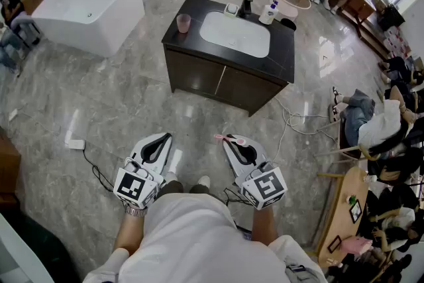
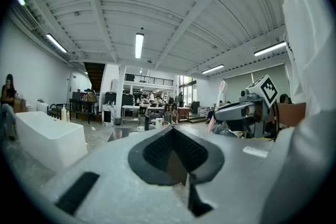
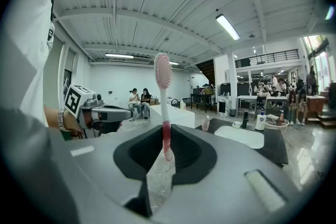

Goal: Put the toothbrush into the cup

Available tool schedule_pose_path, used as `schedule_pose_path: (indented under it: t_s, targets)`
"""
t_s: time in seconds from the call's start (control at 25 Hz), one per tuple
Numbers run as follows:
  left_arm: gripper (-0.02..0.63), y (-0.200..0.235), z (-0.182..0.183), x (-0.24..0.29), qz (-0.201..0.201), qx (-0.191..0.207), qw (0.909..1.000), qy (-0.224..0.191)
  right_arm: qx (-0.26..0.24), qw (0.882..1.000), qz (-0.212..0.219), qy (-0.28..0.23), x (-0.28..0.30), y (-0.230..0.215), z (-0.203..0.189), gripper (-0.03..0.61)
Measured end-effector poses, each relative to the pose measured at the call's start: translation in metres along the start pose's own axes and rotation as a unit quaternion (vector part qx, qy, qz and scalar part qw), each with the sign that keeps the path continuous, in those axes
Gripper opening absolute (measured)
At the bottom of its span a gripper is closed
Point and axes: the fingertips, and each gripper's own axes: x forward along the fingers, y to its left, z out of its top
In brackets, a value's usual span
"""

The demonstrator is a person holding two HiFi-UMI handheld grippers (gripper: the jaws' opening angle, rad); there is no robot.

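Observation:
A pink toothbrush (image 3: 162, 93) stands up from my right gripper (image 3: 167, 152), whose jaws are shut on its clear handle, bristle head on top. In the head view that gripper (image 1: 233, 140) is held low in front of the person, and the toothbrush (image 1: 229, 139) lies across its tip. My left gripper (image 1: 161, 139) is level with it on the left, jaws shut and empty. The pink cup (image 1: 183, 23) stands on the near left corner of the black vanity top (image 1: 285, 56), far ahead of both grippers. It also shows small in the right gripper view, cup (image 3: 205, 124).
A white basin (image 1: 235, 34) is set in the vanity, with a soap bottle (image 1: 267, 12) and a black tap (image 1: 247, 4) behind it. A white bathtub (image 1: 89, 6) stands at the far left. Cables (image 1: 295, 121) and a power strip (image 1: 74, 144) lie on the floor. People sit at the right.

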Motion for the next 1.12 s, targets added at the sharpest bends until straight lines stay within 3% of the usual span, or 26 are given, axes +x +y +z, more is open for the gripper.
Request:
schedule_pose_path:
  t_s: [0.6, 1.12]
  targets:
    - [0.002, 0.000, 0.001, 0.012, 0.016, -0.001, 0.9999, 0.004, -0.009, 1.000, 0.018, -0.009, 0.007, -0.009, 0.007, 0.058]
    - [0.002, -0.014, -0.002, 0.065, 0.029, 0.003, 0.9994, 0.019, 0.009, 0.999, 0.020, -0.034, -0.008, -0.072, 0.003, 0.058]
